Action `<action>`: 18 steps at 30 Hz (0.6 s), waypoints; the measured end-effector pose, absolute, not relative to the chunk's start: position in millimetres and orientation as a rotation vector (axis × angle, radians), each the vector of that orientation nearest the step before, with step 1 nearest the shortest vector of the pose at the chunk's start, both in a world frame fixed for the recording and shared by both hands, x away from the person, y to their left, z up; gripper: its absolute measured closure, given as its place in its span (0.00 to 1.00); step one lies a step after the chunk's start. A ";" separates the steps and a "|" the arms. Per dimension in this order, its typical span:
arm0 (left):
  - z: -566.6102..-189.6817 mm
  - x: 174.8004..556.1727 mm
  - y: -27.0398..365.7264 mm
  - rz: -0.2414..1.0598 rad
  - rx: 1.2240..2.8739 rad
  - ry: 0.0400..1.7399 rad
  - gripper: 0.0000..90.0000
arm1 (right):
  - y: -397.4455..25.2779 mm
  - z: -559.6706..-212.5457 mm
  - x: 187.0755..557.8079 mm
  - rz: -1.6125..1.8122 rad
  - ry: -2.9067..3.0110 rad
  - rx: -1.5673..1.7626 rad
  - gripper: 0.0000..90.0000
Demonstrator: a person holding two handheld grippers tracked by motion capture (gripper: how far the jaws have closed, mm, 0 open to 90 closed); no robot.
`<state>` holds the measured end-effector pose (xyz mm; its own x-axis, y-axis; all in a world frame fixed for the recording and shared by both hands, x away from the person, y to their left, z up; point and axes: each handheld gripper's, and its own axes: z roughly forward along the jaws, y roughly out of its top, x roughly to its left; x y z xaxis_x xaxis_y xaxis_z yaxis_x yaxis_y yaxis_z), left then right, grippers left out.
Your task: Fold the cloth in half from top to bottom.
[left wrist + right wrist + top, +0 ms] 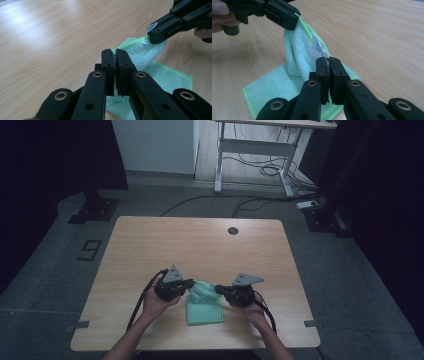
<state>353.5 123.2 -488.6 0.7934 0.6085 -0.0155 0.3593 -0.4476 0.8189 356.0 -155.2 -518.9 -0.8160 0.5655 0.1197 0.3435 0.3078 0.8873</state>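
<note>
A light green cloth [205, 312] lies near the table's front edge, folded, with its far edge lifted off the wood. My left gripper [190, 284] is shut on the left end of that raised edge; in the left gripper view its jaws [114, 53] pinch green fabric [172, 77]. My right gripper [216, 289] is shut on the right end. In the right gripper view its tips [327, 61] clamp the hem beside a white label [317, 48], above the cloth [272, 85]. Each gripper view shows the other gripper holding the cloth: the right gripper [153, 37] and the left gripper [290, 23].
The wooden table [150, 250] has a round cable hole [233, 230] near its far edge. Behind it stand a white desk frame [252, 150] with cables on the floor and black stand bases [94, 210] at both sides.
</note>
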 end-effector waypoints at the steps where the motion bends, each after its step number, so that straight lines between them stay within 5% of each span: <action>1: -489.3 352.5 122.9 0.351 2.086 0.716 0.96 | -155.3 -520.3 354.9 1.517 2.361 0.840 0.96; 18: -498.6 313.7 123.5 0.300 2.090 0.673 0.95 | -158.9 -531.6 327.1 1.516 2.429 0.790 0.96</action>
